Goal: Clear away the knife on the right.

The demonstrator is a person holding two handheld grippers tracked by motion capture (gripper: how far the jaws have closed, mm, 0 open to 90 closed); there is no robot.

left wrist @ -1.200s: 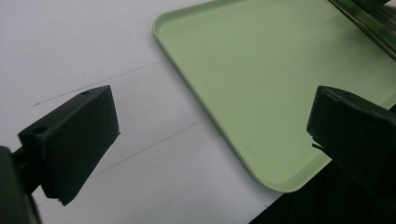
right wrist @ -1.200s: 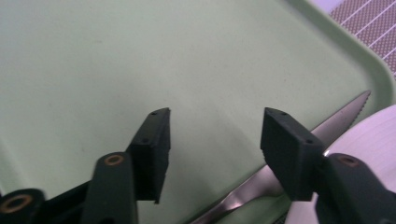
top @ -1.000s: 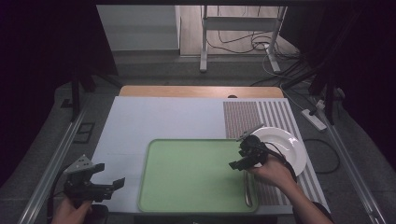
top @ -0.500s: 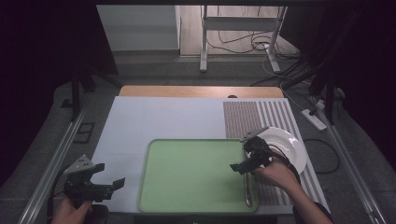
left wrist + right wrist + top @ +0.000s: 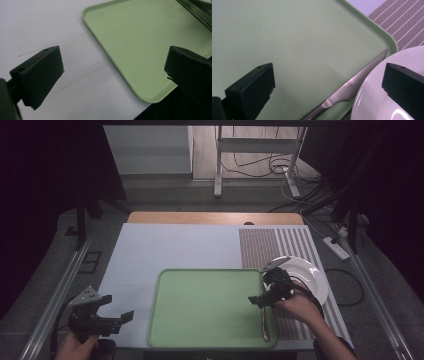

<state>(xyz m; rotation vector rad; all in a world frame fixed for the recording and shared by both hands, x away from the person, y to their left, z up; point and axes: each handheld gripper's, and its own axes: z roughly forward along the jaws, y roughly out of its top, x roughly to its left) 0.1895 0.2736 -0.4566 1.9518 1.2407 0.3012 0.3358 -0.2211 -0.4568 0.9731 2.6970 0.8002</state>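
Left tool [image 5: 116, 317]: held at the near left corner of the tabletop [image 5: 175, 245], over the white sheet, well apart from the tray [image 5: 200, 305]. Jaws spread wide, nothing between them; in the left gripper view, tool [image 5: 112, 72] aimed at the near left corner of the tray.

Tray: green, shallow, rounded corners, lying flat at the near centre of the tabletop. Contents: one knife [image 5: 264, 322] only, lying along the right wall, handle toward the near edge, blade pointing away. Remainder of the tray floor bare.

Right tool [image 5: 261, 296]: held over the right rim of the tray, above the blade end of the knife. Jaws just opened, now spread wide and not touching the knife. In the right gripper view, tool [image 5: 328, 82] straddles the knife [image 5: 352, 87], with the blade running diagonally between the jaws and the serrated tip reaching the tray [image 5: 299, 37] wall.

Plate [image 5: 312, 277]: white, round, set on the striped mat [image 5: 270, 245] just beside the tray's right edge, partly behind the right tool. Visible part of the plate [image 5: 374, 100] holds nothing.

Mat: brown with white stripes, covering the right part of the tabletop, extending to the far edge.
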